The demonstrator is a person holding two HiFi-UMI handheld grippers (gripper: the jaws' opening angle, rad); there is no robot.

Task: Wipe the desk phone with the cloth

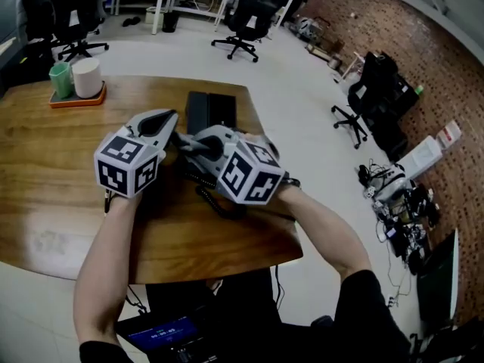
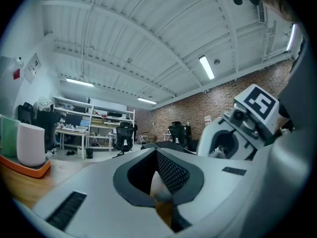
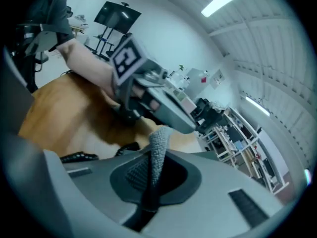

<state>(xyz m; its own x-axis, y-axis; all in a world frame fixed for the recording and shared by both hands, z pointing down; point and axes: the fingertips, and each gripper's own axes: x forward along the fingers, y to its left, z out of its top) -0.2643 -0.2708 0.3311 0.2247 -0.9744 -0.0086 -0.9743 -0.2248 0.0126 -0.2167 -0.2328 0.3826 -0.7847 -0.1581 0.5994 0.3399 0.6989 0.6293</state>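
Right tongs pinch the cloth (grey, knitted); left tongs pressed nearly together.

no legible text, labels or numbers

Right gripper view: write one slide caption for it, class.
Right gripper, jaws shut on a grey cloth strip, over the wooden desk, the left gripper opposite.

1 table. 1 phone. 1 cloth. 2 grippers: L gripper, R gripper. 1 tray w/ 2 cups: green cup, white cup. Chairs: 3 clear, poss. more at back.
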